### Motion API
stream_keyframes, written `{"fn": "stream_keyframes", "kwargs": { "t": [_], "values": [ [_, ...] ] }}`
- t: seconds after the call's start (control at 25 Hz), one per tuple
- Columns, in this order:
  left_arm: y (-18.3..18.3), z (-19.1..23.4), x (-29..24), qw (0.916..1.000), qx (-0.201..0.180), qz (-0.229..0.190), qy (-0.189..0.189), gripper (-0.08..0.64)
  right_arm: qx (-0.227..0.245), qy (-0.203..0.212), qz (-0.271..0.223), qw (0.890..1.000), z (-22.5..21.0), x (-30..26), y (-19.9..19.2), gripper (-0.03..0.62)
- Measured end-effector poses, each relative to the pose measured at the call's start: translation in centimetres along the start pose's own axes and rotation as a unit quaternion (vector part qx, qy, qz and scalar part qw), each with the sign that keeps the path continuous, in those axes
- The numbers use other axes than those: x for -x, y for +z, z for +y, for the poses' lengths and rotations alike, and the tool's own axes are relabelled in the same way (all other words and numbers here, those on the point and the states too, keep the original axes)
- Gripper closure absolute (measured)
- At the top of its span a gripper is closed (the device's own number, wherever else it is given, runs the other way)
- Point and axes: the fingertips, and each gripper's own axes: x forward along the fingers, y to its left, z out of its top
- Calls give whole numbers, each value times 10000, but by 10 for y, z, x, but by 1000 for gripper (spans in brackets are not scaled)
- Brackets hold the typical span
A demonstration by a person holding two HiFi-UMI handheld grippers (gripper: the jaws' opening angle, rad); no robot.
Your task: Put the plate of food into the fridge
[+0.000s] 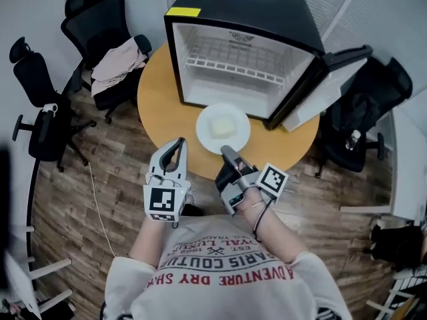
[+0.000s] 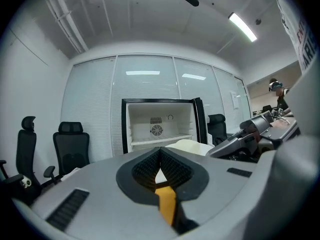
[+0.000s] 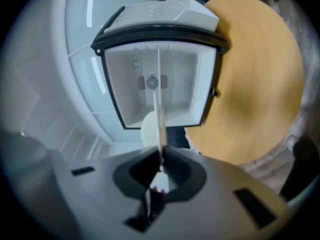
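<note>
A white plate with a pale block of food is at the round table's near side, in front of the open fridge. My right gripper is shut on the plate's near rim. In the right gripper view, which is rolled sideways, the plate shows edge-on as a thin line running from the gripper toward the fridge. My left gripper hangs left of the plate, apart from it. Its jaws meet at the tips with nothing between them. The fridge stands ahead of it.
The fridge holds one wire shelf, and its door swings open to the right. The wooden table carries the fridge. Black office chairs stand at left, one draped with clothing, and another stands at right.
</note>
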Motion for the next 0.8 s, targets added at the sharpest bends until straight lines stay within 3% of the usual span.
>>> {"fn": "stream_keyframes", "kwargs": {
  "t": [0.44, 0.8],
  "values": [
    [-2, 75, -55, 9951, -67, -3, -983, 526, -126, 91, -996, 9949, 11, -80, -1, 554],
    [-1, 71, -95, 9918, 113, -53, -1275, 526, -94, 40, -1327, 9911, 23, -92, 33, 554]
  ]
}}
